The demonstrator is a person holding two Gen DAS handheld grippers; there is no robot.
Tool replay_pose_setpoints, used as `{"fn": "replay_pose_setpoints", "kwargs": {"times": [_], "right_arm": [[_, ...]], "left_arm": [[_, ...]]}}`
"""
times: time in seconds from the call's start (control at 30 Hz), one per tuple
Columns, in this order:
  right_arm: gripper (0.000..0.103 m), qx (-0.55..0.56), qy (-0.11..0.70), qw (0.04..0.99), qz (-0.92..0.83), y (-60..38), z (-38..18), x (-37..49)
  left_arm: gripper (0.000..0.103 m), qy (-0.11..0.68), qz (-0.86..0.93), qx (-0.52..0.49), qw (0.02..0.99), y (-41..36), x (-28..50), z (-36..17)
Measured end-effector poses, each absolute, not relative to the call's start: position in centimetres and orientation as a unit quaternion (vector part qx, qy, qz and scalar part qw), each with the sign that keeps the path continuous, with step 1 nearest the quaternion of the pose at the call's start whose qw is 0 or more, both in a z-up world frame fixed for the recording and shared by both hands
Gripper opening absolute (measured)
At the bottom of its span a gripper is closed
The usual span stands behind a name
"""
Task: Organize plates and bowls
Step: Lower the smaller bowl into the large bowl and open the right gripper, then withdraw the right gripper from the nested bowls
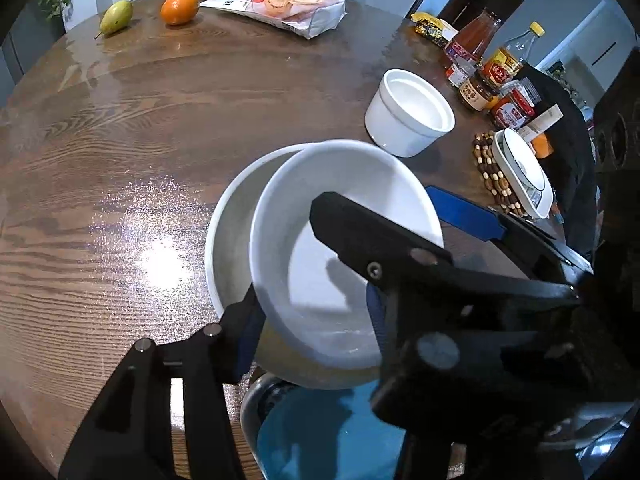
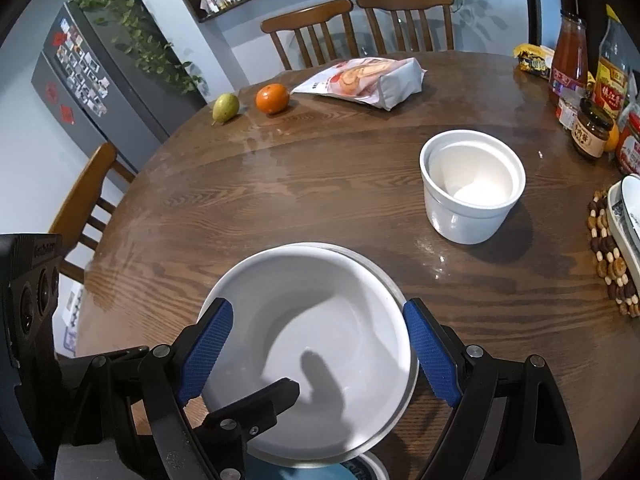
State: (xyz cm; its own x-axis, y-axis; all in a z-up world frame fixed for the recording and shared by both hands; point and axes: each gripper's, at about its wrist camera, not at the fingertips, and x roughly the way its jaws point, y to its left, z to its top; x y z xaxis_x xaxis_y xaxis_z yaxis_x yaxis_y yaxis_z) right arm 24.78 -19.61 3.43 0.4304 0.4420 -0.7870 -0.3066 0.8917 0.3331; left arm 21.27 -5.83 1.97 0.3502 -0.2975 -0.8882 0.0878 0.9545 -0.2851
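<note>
A white bowl (image 1: 344, 200) (image 2: 320, 320) lies tilted inside a larger pale bowl (image 1: 228, 248) (image 2: 386, 276) on the wooden table. My left gripper (image 1: 288, 264) straddles its near rim, with one finger (image 2: 260, 404) inside and the blue pad (image 1: 248, 332) outside. The inner pad stands off the wall, so the gripper is open. My right gripper (image 2: 316, 304) is open wide, a blue pad on each side of the bowl; one finger (image 1: 464, 212) shows beside the right rim. A blue plate (image 1: 320, 440) (image 2: 360, 474) lies just below the bowls.
A white ramekin (image 1: 408, 116) (image 2: 472, 192) stands to the right. A patterned rectangular dish (image 1: 520, 172) (image 2: 624, 216) rests on a beaded trivet (image 1: 492, 172). Sauce bottles and jars (image 1: 476, 60) crowd the right edge. A pear (image 2: 225, 107), an orange (image 2: 273, 98) and a snack bag (image 2: 368, 80) lie far back.
</note>
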Motion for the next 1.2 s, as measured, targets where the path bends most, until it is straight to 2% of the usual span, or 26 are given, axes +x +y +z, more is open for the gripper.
{"fn": "replay_pose_setpoints", "kwargs": {"times": [0.07, 0.13, 0.57, 0.77, 1.2], "right_arm": [[0.088, 0.07, 0.485, 0.843, 0.224, -19.6, 3.4, 24.9], [0.088, 0.068, 0.486, 0.843, 0.22, -19.7, 3.4, 24.9], [0.088, 0.085, 0.465, 0.854, 0.216, -21.3, 4.9, 24.8], [0.088, 0.092, 0.441, 0.868, 0.207, -22.7, 6.6, 24.0], [0.088, 0.092, 0.406, 0.884, 0.211, -24.0, 8.3, 22.7]], "left_arm": [[0.05, 0.557, -0.118, -0.097, 0.817, -5.7, 21.2, 2.1], [0.056, 0.552, -0.116, -0.096, 0.82, -5.5, 21.2, 2.4], [0.061, 0.533, -0.112, -0.099, 0.833, -4.8, 20.6, 3.9], [0.067, 0.518, -0.117, -0.098, 0.842, -4.8, 20.1, 5.1], [0.067, 0.518, -0.109, -0.062, 0.846, -6.4, 20.6, 3.5]]}}
